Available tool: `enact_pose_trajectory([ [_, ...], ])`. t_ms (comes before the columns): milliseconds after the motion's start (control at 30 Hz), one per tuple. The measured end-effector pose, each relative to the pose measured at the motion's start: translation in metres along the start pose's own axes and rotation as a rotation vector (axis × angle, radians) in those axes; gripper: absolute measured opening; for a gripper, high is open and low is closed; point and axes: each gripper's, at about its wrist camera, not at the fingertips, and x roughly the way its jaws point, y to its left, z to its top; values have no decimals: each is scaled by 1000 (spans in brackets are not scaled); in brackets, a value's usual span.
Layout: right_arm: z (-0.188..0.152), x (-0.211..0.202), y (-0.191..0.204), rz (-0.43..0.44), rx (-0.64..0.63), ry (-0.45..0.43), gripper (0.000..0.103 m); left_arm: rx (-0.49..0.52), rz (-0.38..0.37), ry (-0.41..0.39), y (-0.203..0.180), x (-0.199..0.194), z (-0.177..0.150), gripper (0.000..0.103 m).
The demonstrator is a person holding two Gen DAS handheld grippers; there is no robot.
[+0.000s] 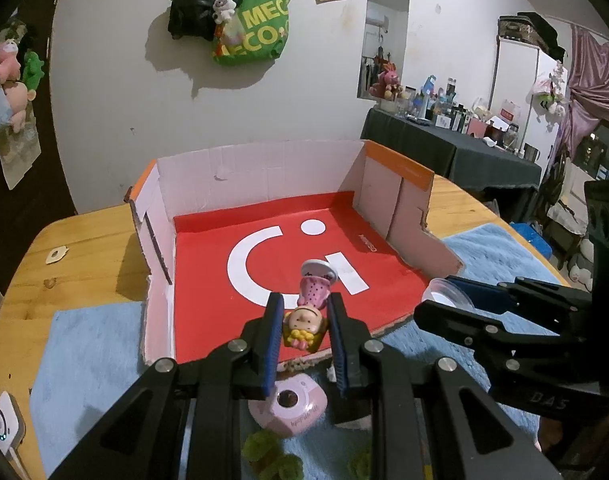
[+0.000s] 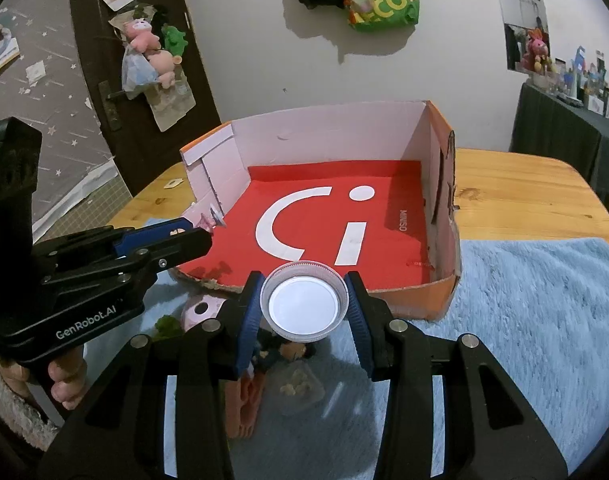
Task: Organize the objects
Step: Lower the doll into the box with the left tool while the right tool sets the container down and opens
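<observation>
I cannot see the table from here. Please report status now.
Left gripper shut on doll figurine. Right gripper shut on clear round lid. Both at open front of cardboard box. Path clear.

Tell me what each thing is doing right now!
Left tool: shut on the doll.
Doll: held upside down, above the box's near edge.
Right tool: shut on the lid.
Lid: held, facing the camera.
Box: open, nothing inside.
Pink camera: lying on the blue towel.
</observation>
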Motion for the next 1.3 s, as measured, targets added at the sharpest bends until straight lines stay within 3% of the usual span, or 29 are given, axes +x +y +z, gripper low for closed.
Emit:
enact_pose_trajectory([
  [600, 28, 34, -20, -11, -1, 66, 39, 3, 31, 73, 9, 44, 21, 23],
  [1300, 39, 89, -24, -50, -70, 226, 39, -29, 97, 172, 30, 86, 11, 23],
])
